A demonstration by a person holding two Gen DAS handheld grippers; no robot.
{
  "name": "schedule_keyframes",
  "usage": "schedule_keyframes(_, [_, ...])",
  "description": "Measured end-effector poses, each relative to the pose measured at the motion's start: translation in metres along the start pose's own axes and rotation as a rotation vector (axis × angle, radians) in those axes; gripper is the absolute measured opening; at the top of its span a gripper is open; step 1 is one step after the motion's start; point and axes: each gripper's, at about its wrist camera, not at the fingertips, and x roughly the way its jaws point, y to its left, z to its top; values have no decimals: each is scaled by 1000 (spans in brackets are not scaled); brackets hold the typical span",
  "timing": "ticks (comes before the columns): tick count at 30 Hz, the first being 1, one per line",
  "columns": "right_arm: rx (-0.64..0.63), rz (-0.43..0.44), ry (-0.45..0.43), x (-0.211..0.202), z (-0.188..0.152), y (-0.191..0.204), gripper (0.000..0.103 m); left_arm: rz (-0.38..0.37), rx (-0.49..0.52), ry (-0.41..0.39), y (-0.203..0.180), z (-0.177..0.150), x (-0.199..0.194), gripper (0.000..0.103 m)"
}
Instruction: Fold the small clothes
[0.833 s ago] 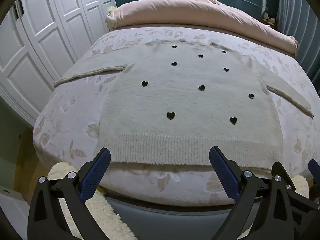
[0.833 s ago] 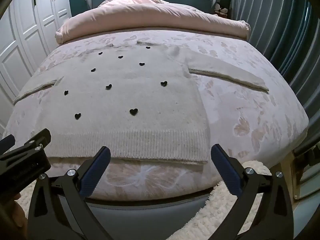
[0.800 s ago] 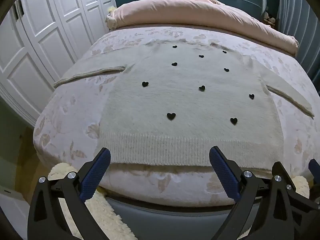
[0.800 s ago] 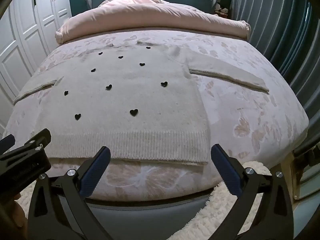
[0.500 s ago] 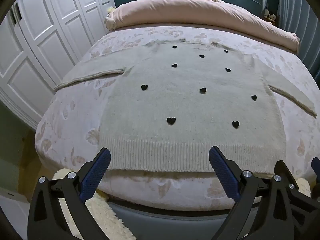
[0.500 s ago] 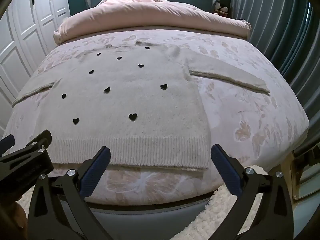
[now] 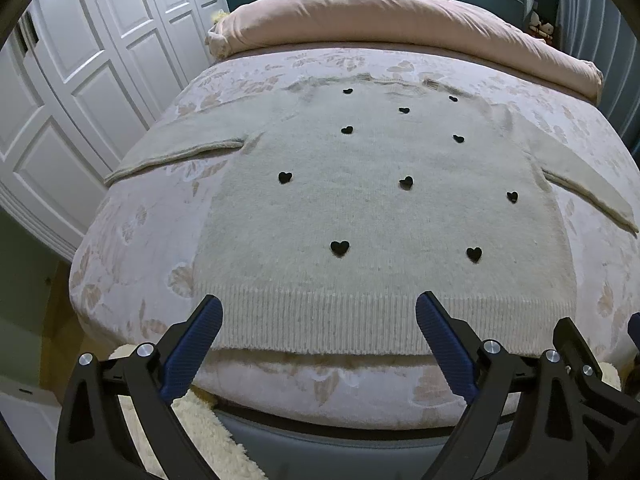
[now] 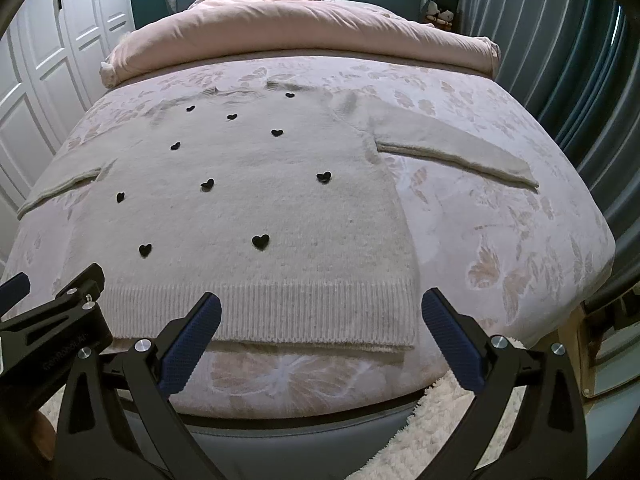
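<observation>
One sweater (image 7: 380,216) on show here, a pale cream-grey knit spread flat and face up across the foot half of the bed (image 7: 132,240), and it looks smooth, with hardly a wrinkle in the body. Its ribbed hem (image 7: 360,320) runs along the near edge of the mattress, closest to both cameras, while the neckline points toward the rolled pink duvet (image 7: 400,12) at the far end. Both sleeves are out to the sides: one sleeve (image 7: 180,152) stretches toward the white wardrobe doors (image 7: 80,80), the other sleeve (image 8: 452,148) angles toward the blue curtain (image 8: 560,60). Little black hearts (image 7: 339,247) dot the front, and the left wrist view counts ten of them, scattered in loose rows from collar to hem. One garment, two sleeves, ten hearts. The left gripper (image 7: 320,320) hangs just short of the hem with its blue-padded fingers (image 7: 200,340) spread wide and nothing between them. The right gripper (image 8: 320,320) matches it, fingers (image 8: 448,336) wide apart over the hem's right corner, gripping nothing. In the right wrist view the left gripper's black frame sits just beside it at the lower left. A fluffy cream rug (image 8: 424,432) lies on the floor below the bed's foot.
</observation>
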Motion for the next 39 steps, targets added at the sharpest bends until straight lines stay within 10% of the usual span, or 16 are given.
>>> schedule_keyframes(39, [-3, -14, 5, 7, 16, 0, 98, 9, -3, 0, 2, 7, 6, 92])
